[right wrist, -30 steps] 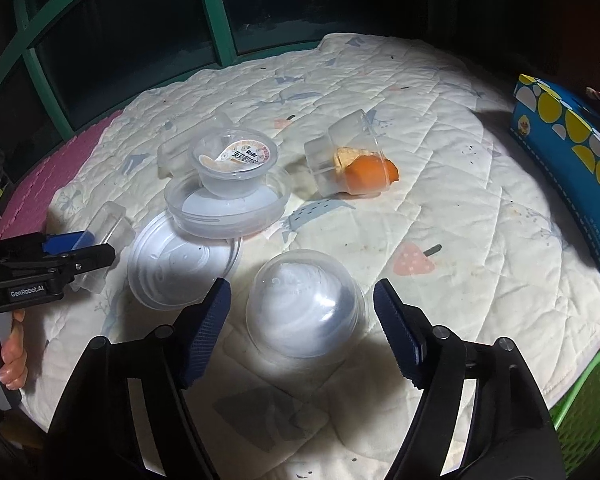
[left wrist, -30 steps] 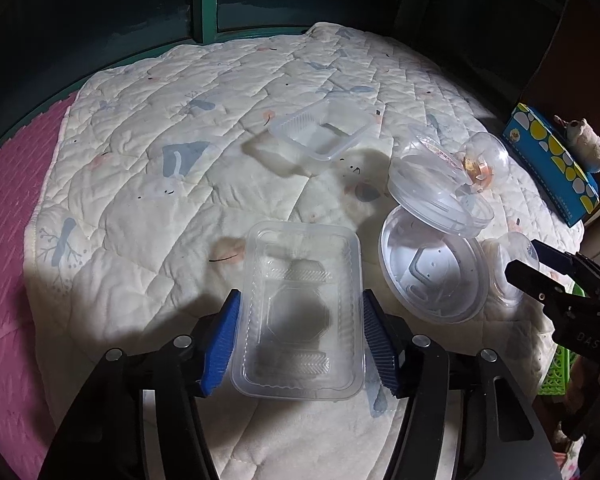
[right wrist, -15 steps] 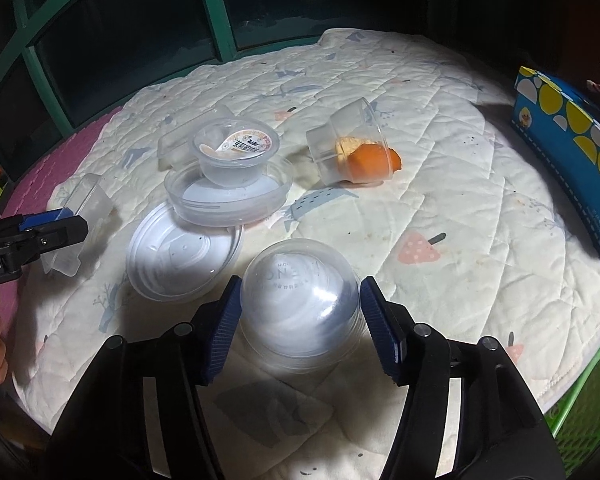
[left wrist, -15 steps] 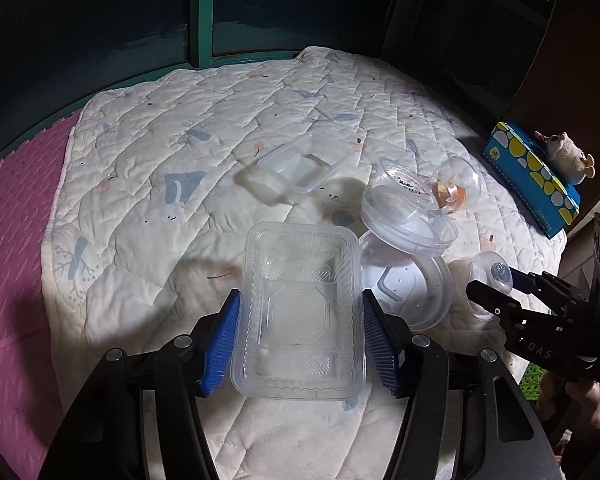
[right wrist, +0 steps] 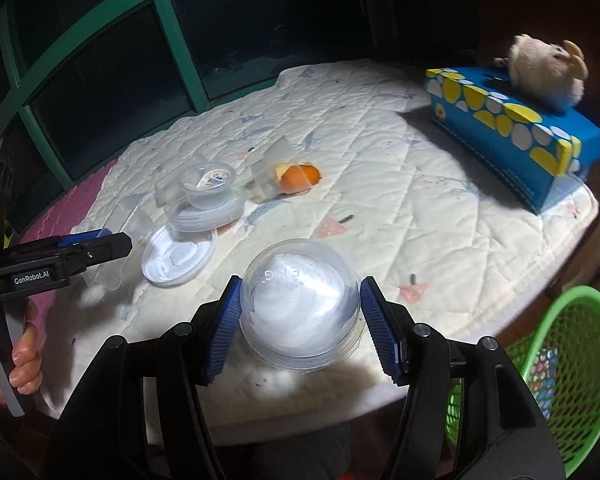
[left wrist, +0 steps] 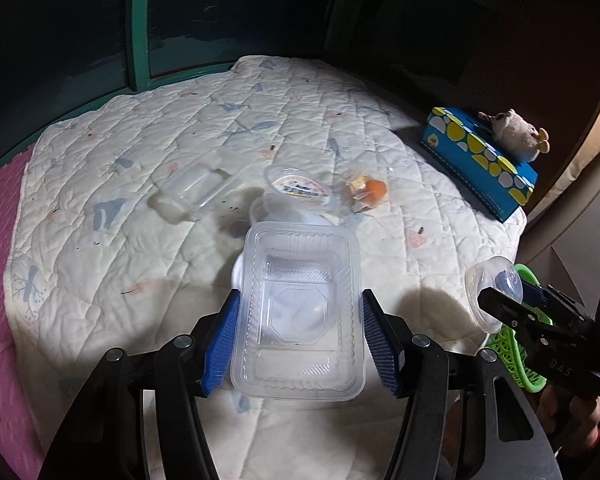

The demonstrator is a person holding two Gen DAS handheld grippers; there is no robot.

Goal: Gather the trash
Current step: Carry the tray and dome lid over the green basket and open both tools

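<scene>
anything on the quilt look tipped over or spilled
Yes: a clear cup lies on its side mid-quilt, with orange peel spilling from its mouth onto the fabric. The other containers sit flat.

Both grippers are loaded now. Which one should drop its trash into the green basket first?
Right, probably. The right hand-held gripper, gripping the clear dome lid, sits beside the green basket; the left hand-held gripper, holding the rectangular tray, is farther away.

"GenRobot.AI" on left gripper (right wrist: 96, 246) body; "DAS" on right gripper (left wrist: 500, 304) body
</scene>
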